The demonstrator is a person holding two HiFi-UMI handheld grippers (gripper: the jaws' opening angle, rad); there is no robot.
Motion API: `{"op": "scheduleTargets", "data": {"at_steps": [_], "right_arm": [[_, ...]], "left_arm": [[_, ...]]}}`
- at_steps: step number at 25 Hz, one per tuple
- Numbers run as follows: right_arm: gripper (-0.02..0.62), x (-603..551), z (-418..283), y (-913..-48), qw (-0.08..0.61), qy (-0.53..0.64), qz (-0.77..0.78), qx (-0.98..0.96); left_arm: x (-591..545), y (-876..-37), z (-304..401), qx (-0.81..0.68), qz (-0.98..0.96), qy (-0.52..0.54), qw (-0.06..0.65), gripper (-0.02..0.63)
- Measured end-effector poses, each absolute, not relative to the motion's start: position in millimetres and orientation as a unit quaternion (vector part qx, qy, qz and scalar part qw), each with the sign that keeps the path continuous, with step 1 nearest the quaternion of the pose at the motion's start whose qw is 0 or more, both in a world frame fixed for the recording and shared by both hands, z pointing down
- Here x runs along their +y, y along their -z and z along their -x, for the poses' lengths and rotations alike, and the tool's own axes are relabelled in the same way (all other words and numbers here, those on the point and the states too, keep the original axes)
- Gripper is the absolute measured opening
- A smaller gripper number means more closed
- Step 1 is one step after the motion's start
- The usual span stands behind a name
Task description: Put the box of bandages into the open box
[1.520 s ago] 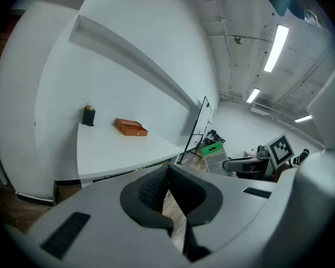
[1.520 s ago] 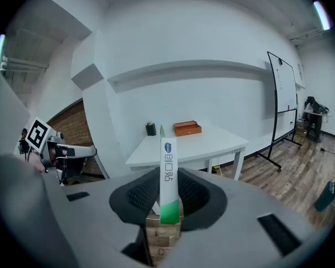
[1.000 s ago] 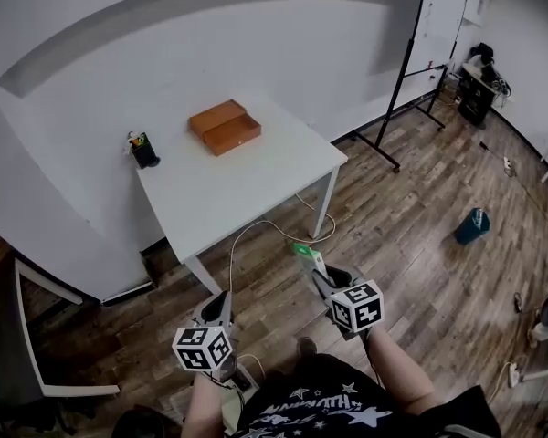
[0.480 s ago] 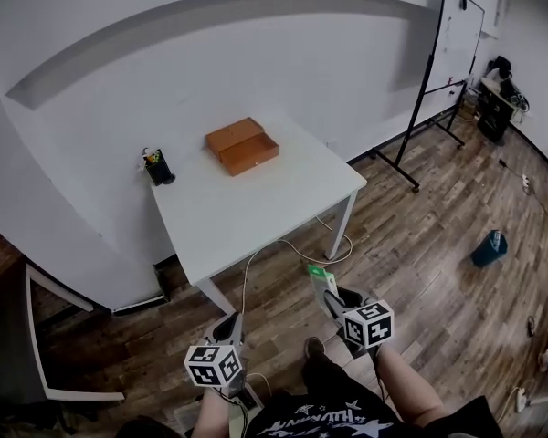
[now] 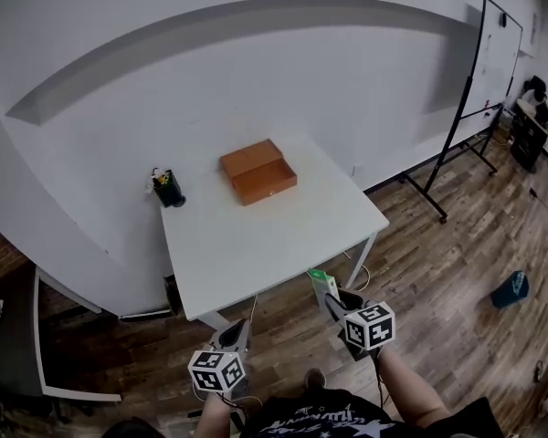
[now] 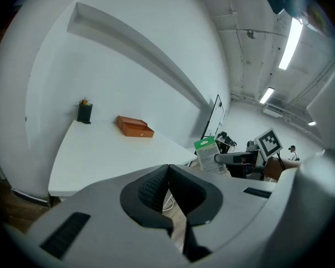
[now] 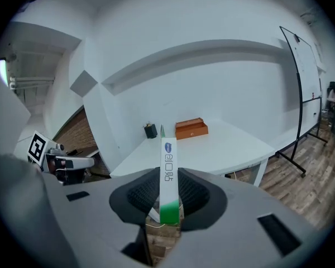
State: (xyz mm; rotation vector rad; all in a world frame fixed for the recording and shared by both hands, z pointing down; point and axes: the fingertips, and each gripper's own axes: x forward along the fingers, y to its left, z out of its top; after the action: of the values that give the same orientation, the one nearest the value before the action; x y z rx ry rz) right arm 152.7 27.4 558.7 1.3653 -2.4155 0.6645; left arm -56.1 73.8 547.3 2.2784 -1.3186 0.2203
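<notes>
The white and green box of bandages (image 7: pixel 167 178) stands upright between the jaws of my right gripper (image 7: pixel 167 197), which is shut on it; the box (image 5: pixel 322 286) shows just off the near edge of the white table (image 5: pixel 265 245). The same box (image 6: pixel 210 154) appears at the right of the left gripper view. An open orange box (image 5: pixel 258 172) with its lid folded back lies at the table's far side, also small in the right gripper view (image 7: pixel 191 129) and the left gripper view (image 6: pixel 134 127). My left gripper (image 6: pixel 168 191) is shut on nothing, held low before the table (image 5: pixel 233 340).
A black pen holder (image 5: pixel 168 190) stands at the table's far left corner. A whiteboard on a stand (image 5: pixel 479 89) is at the right. A teal bin (image 5: pixel 511 289) sits on the wood floor. A cable (image 5: pixel 361 276) trails under the table.
The view has drawn closer to the table, which now sits lower and more central. Both grippers stayed low in the picture, the right one still holding the bandage box.
</notes>
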Motion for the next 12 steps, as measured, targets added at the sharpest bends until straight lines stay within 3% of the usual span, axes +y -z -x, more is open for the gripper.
{"op": "scheduleTargets", "data": {"at_steps": [12], "right_arm": [[0.115,-66,-174,-580,0.174,-0.244,-0.433,-0.85]], "left_arm": [[-10,-549,44,-0.524,-0.811,-0.093,0.242,0.02]]}}
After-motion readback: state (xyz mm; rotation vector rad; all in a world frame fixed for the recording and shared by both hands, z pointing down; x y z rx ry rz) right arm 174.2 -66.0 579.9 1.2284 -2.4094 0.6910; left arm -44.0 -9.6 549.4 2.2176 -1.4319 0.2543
